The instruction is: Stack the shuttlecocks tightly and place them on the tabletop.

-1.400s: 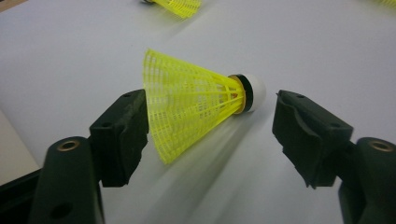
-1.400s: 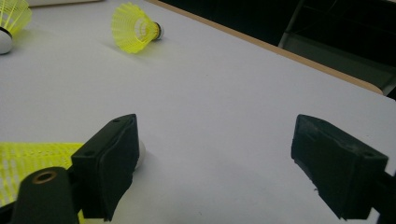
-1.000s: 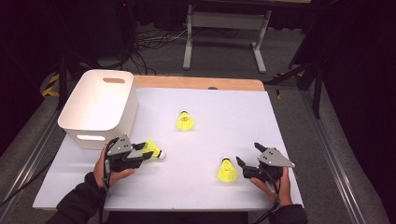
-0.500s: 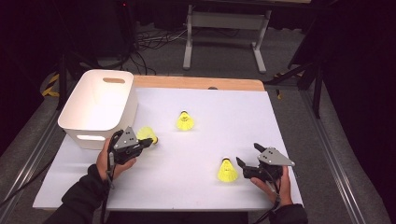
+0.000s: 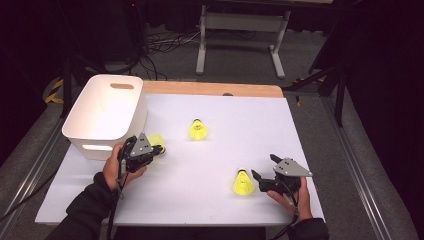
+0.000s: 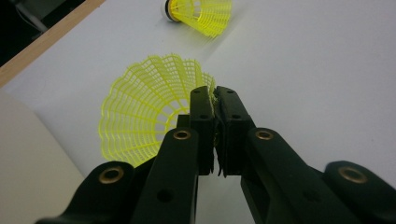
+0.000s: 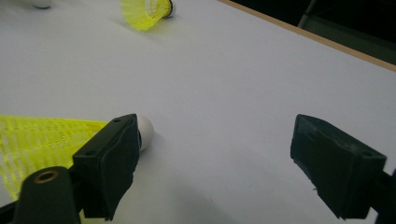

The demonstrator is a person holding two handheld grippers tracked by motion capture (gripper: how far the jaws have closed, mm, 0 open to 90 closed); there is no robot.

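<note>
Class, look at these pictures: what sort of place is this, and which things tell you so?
Probably a lab or workshop set up for recording tabletop tasks. A white-covered table stands on grey floor among loose cables and a metal stand, with hand-held grippers working on it.

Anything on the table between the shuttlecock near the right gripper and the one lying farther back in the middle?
Nothing: in the high view, bare white table separates near shuttlecock from middle shuttlecock.

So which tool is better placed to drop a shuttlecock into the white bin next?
Left. The left tool is shut on a yellow shuttlecock beside the white bin; the right tool is open, holding nothing.
</note>
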